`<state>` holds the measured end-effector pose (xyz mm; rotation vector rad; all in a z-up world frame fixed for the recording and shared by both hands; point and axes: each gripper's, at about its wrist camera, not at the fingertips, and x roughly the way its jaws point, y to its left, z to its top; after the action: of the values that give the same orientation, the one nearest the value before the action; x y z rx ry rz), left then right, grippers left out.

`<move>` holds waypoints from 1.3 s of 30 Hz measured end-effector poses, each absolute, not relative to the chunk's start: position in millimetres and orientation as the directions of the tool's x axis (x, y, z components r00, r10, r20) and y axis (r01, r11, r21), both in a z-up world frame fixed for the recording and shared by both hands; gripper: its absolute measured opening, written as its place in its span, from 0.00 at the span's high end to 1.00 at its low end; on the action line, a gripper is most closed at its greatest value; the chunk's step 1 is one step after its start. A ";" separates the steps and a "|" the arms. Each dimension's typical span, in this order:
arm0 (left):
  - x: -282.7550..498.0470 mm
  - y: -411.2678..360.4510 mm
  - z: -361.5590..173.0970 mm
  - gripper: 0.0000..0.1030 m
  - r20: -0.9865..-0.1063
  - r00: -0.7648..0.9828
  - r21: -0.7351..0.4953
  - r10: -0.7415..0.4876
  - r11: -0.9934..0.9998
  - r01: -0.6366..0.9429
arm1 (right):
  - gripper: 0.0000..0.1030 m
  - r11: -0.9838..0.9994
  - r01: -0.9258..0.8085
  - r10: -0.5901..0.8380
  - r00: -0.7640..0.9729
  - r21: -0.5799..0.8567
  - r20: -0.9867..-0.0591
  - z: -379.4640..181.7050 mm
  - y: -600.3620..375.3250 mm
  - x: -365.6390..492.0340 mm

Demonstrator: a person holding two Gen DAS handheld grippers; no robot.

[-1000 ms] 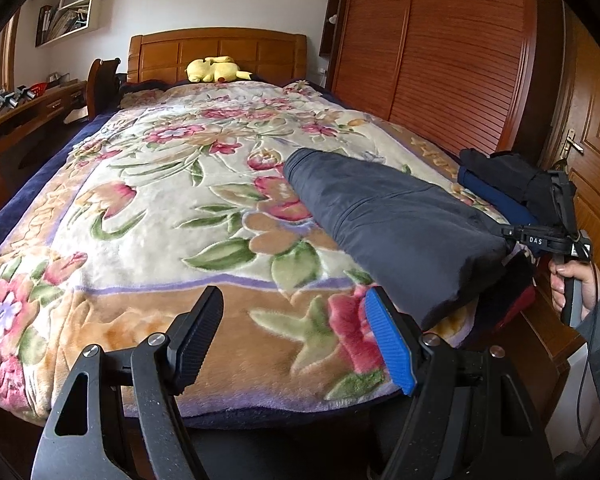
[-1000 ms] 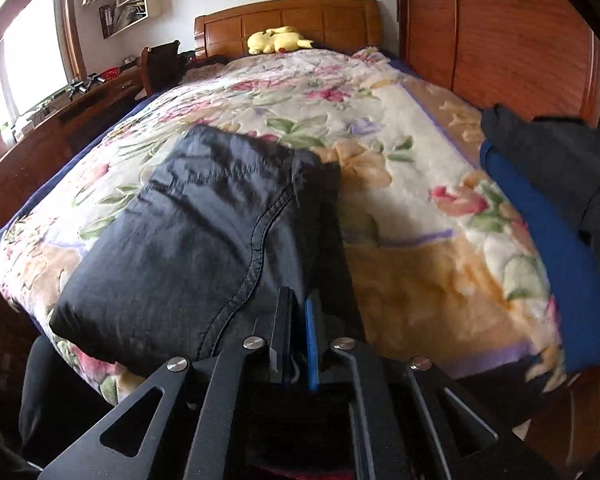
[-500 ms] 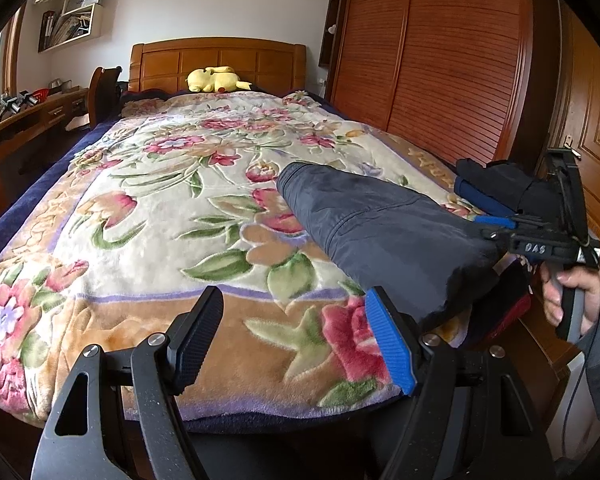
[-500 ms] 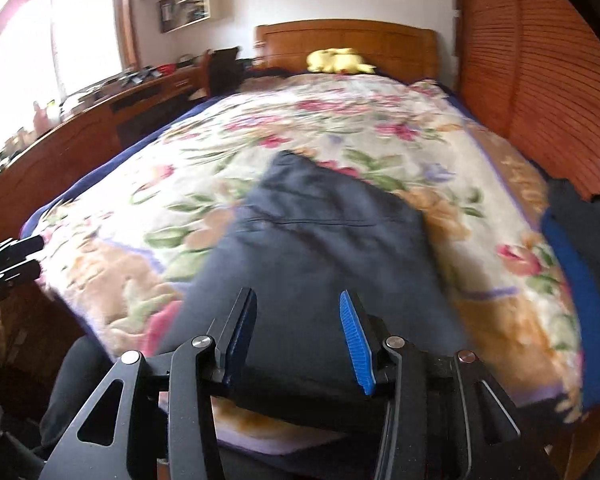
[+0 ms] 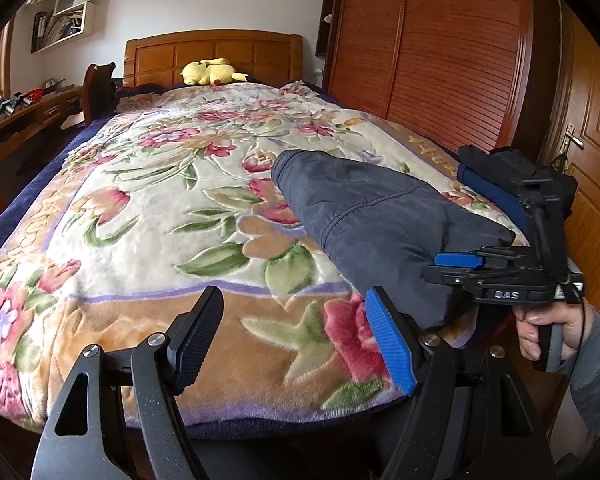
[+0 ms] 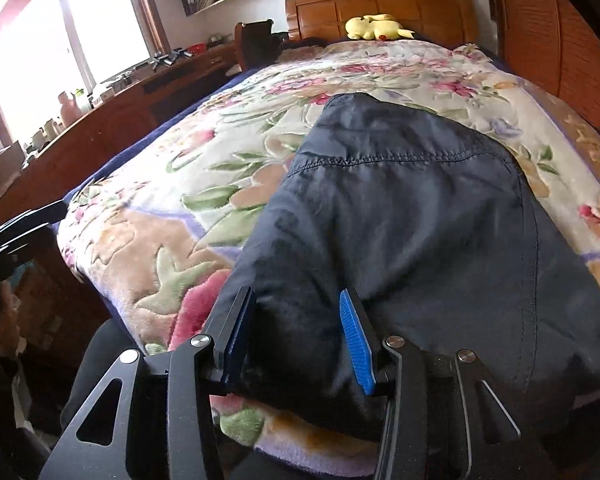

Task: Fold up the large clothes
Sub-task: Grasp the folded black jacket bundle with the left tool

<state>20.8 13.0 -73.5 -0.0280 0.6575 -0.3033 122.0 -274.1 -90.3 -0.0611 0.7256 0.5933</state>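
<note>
My right gripper [image 6: 296, 336] stands spread, its fingers either side of the near edge of the dark garment [image 6: 412, 216], not pinching it. The garment lies folded at the foot of the bed [image 5: 148, 216], toward its right side. My left gripper [image 5: 296, 336] hangs open over the blanket, holding nothing. I judge the fold nearly finished; next comes closing on that edge or smoothing it flat.

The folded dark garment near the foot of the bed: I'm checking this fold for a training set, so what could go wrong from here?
The dark garment overhangs the floral blanket's near edge, so it could slide off. The right gripper is open with cloth between its fingers; pulling back might snag and undo the fold. The left gripper is open and off to the side, steadying nothing.
</note>
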 end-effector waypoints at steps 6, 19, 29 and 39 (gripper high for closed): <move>51.7 -6.3 -79.1 0.28 -0.604 0.743 -0.091 -0.289 0.951 0.296 | 0.56 0.876 -0.477 0.414 0.672 0.069 -0.614 -67.0 -297.9 97.4; 136.6 -56.3 -93.0 0.28 -0.609 0.725 -0.061 -0.321 0.931 0.361 | 0.56 0.969 -0.248 0.198 0.759 0.006 -0.620 -74.5 -384.8 97.2; 182.2 -67.7 -106.2 0.28 -0.642 0.713 -0.015 -0.282 0.934 0.356 | 0.31 0.971 -0.218 0.231 0.726 0.102 -0.648 -105.4 -388.6 120.1; 239.7 -74.7 -124.2 0.28 -0.683 0.688 0.004 -0.244 0.941 0.337 | 0.29 0.952 -0.249 0.306 0.711 0.181 -0.633 -123.6 -396.6 128.6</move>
<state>239.7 -74.7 -124.2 0.1329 0.7441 -0.3262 128.6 -396.6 -123.5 0.0841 0.7164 0.3082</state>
